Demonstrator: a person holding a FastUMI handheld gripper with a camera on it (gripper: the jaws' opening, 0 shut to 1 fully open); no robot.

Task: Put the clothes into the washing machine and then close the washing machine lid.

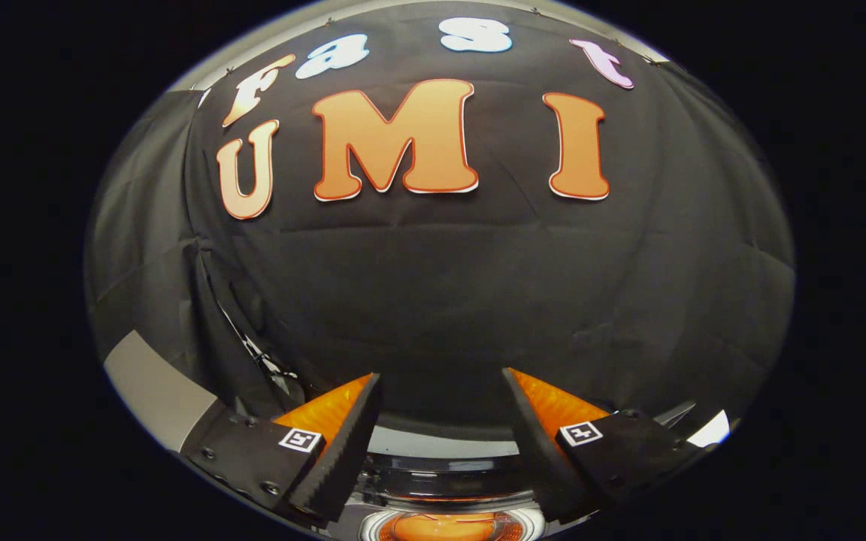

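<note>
While the tool point(442, 383) points at the black cloth wall point(440, 285) of the booth, its two fingers stand well apart with nothing held between them; the gap shows dark fabric at the far side. Each finger carries a ridged inner pad, and a small square marker sits on the block behind each one.

Below and between the fingers, close to the tool, lies the washing machine point(444, 481). What can be seen of it is a curved, shiny pale band running from one finger to the other, then a darker glossy ring with reflections beneath it, and nearest of all a rounded chrome-rimmed part point(452, 526) glowing orange. Whether that orange is a garment inside, a tinted lid or a reflection cannot be told, and whether the lid is up or down cannot be told either.

To the left, beyond the left finger, a grey flat panel point(151, 391) slants away, and the cloth hangs in folds beside it. To the right, past the right finger, a small bright white patch point(711, 430) shows at the foot of the wall.
</note>
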